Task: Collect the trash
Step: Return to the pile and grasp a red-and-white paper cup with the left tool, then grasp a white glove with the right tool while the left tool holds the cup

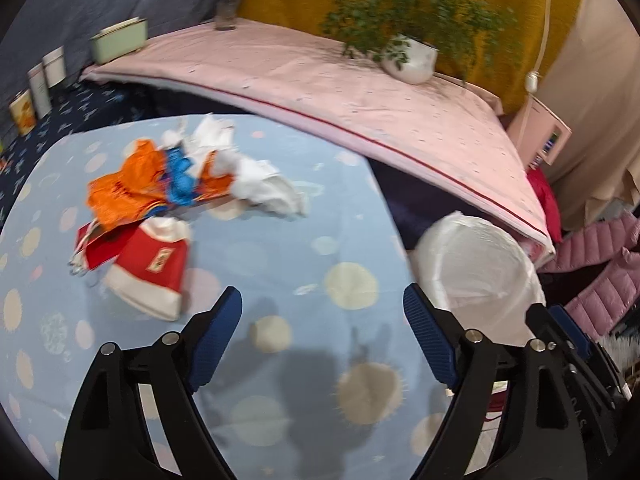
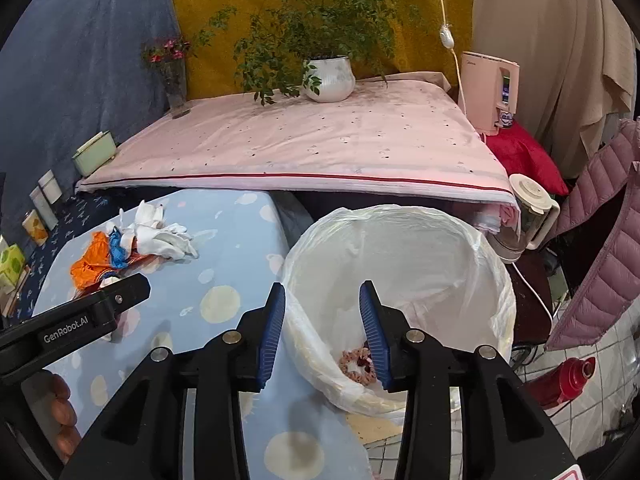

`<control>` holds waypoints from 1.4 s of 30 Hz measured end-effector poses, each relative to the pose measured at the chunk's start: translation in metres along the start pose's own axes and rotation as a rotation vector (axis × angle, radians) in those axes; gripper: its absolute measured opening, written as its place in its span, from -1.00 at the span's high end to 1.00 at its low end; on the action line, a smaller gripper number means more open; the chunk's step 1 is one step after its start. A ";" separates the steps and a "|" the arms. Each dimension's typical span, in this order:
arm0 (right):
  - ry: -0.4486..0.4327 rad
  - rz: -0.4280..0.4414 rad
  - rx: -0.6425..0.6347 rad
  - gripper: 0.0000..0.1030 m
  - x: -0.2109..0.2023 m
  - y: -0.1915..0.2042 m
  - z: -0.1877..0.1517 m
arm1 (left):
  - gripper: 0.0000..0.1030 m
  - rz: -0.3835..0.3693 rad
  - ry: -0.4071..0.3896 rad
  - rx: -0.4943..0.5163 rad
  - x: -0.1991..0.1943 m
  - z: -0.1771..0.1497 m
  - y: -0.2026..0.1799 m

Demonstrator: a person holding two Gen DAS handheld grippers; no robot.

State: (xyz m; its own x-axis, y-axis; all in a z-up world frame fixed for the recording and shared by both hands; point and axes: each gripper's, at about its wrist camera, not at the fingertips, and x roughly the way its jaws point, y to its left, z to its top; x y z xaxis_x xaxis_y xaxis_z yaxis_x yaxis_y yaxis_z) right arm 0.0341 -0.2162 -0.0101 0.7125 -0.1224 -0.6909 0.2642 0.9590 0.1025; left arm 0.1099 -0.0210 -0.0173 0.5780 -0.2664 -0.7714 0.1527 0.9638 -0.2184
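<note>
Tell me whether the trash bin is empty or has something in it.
Not empty: the white-lined trash bin holds one pink scrunchie-like item at the bottom, seen from the right wrist view; otherwise the liner looks bare.

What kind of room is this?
Probably a lived-in room at home: a potted plant on a pink cloth-covered surface, a puffy pink jacket hanging nearby, and a lined trash bin beside the dotted table.

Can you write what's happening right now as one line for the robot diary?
left gripper: open, empty, over table | right gripper: open, over bin | pink scrunchie: in bin | wrappers: on table
</note>
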 end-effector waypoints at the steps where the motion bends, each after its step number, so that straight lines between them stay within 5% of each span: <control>1: 0.001 0.007 -0.004 0.21 0.000 0.005 -0.001 | -0.54 0.014 0.005 -0.022 0.000 -0.001 0.011; 12: 0.037 0.091 -0.040 0.12 0.015 0.054 -0.012 | -0.55 0.088 0.051 -0.214 0.009 -0.012 0.097; 22: 0.075 0.125 -0.084 0.12 0.031 0.084 -0.017 | -0.46 0.054 0.078 -0.304 0.025 -0.011 0.131; 28: 0.095 0.141 -0.110 0.12 0.045 0.102 -0.015 | 0.03 0.027 0.101 -0.313 0.041 -0.002 0.136; 33: 0.106 0.161 -0.136 0.12 0.060 0.119 -0.007 | 0.84 -0.006 0.099 -0.287 0.037 0.002 0.138; 42: 0.118 0.214 -0.173 0.27 0.091 0.159 0.019 | 0.92 -0.045 0.018 -0.209 -0.005 0.022 0.130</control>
State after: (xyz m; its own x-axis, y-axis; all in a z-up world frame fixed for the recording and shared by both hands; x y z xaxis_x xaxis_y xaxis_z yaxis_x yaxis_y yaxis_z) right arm 0.1539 -0.0794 -0.0429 0.6567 0.1083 -0.7463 -0.0059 0.9903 0.1385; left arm 0.1443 0.1057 -0.0286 0.5594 -0.3109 -0.7684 0.0076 0.9289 -0.3703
